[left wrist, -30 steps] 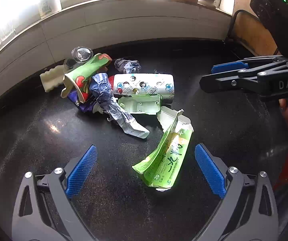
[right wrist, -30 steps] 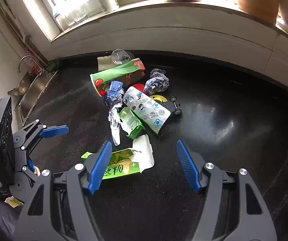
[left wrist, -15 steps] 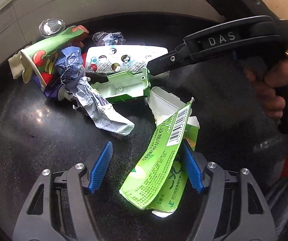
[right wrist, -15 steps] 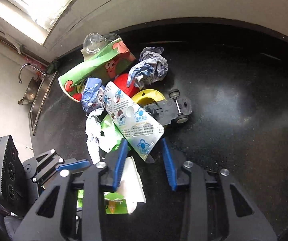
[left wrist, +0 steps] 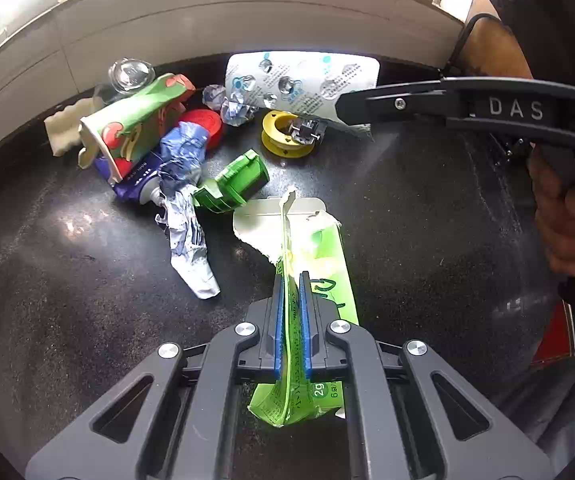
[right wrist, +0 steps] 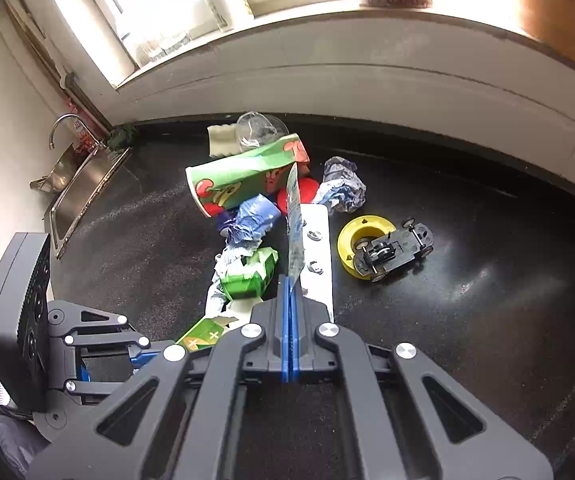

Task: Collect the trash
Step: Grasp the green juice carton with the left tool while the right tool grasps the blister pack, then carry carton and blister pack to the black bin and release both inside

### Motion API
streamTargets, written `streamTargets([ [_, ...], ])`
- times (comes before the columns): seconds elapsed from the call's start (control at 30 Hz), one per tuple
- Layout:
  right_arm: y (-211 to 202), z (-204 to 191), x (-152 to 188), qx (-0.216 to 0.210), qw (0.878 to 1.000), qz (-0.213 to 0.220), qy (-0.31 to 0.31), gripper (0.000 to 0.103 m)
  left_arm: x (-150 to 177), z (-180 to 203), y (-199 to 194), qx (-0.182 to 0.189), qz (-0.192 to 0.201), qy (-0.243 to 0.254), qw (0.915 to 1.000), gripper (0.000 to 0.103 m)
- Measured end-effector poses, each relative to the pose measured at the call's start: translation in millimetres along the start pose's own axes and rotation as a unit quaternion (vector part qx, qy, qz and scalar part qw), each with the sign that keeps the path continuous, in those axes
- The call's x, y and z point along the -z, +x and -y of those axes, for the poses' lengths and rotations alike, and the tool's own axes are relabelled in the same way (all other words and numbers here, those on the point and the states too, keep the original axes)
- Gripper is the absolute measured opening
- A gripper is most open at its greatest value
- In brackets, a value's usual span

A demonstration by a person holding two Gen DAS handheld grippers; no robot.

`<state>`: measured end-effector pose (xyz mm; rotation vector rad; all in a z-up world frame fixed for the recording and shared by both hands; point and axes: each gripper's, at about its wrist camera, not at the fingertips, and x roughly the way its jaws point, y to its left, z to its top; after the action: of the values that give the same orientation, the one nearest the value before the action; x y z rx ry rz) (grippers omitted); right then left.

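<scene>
Trash lies in a pile on a black counter. My left gripper is shut on a flattened green carton, its blue pads pinching one folded edge; the carton's torn white end still rests on the counter. My right gripper is shut on a white blister pack printed with blue circles. In the left wrist view the right gripper holds that blister pack lifted above the pile. The green carton shows low left in the right wrist view, beside the left gripper's body.
Left on the counter: a green paper cup, crumpled blue wrapper, small green box, red cap, yellow spool, toy car chassis. A sink lies far left. A tiled wall backs the counter.
Both grippers went from open to shut. The left closed on the green carton. The right closed on the blister pack and raised it off the pile, uncovering the yellow spool and toy car.
</scene>
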<state>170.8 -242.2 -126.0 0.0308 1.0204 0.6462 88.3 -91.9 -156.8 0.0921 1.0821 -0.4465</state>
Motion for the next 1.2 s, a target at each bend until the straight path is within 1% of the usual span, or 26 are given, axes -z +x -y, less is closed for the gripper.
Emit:
streamTargets([
  [0.07,-15,-8,3,0.015,1.000,0.010,-0.007,0.002,0,2,-15,-0.010,0.011,-0.005,0.9999,0.006],
  [0.17,-34,-14,11,0.023,0.999,0.021,-0.010,0.002,3,2,-38,-0.017,0.030,-0.014,0.9993,0.006],
  [0.37,-58,-29,29,0.036,0.999,0.030,-0.013,0.002,24,9,-69,-0.031,0.042,-0.025,0.9983,0.006],
  [0.57,-71,-44,42,0.035,0.999,0.035,-0.023,0.002,37,7,-83,-0.045,0.050,-0.039,0.9970,0.006],
  [0.87,-75,-68,42,0.033,0.998,0.036,-0.047,0.002,49,-1,-111,-0.083,0.068,-0.059,0.9925,0.006],
  [0.97,-71,-87,37,0.022,0.997,0.033,-0.066,0.002,57,-15,-131,-0.110,0.083,-0.077,0.9874,0.006],
  [1.03,-66,-106,32,0.009,0.996,0.030,-0.083,0.002,66,-28,-148,-0.141,0.094,-0.095,0.9810,0.006],
  [1.13,-56,-143,26,-0.015,0.993,0.024,-0.115,0.002,86,-51,-177,-0.185,0.110,-0.130,0.9679,0.006],
  [1.2,-48,-172,21,-0.038,0.989,0.019,-0.140,0.002,105,-69,-199,-0.219,0.116,-0.157,0.9559,0.006],
])
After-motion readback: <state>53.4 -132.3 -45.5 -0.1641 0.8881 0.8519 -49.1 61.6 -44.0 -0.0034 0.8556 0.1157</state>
